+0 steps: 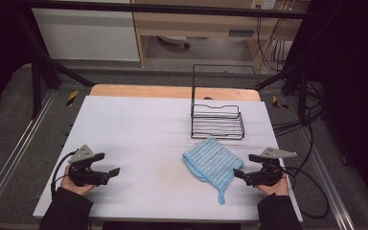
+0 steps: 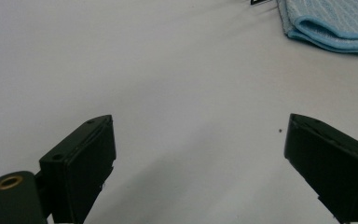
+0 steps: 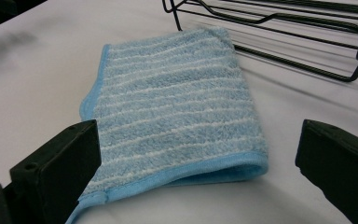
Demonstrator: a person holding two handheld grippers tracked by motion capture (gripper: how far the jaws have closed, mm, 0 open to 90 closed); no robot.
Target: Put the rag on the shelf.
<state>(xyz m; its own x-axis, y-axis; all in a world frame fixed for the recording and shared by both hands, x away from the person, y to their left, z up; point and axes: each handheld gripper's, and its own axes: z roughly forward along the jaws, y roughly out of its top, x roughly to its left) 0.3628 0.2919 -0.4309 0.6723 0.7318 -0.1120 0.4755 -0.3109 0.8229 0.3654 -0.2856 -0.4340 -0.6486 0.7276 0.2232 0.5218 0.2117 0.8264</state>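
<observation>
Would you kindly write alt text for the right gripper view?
A folded blue striped cloth lies on a white table, just beyond the open right tongs. A black wire rack stands behind it.

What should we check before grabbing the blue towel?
1. Right gripper jaws open: ok, wide apart.
2. Left gripper empty: ok, bare table between its jaws.
3. Blue towel within reach: ok, folded, lying right in front of the right gripper.
4. Towel free of the wire rack: ok, it lies beside it on the table.
5. Hanging loop not caught: ok, lies loose.
6. Towel layers will lift together: cannot tell.
</observation>
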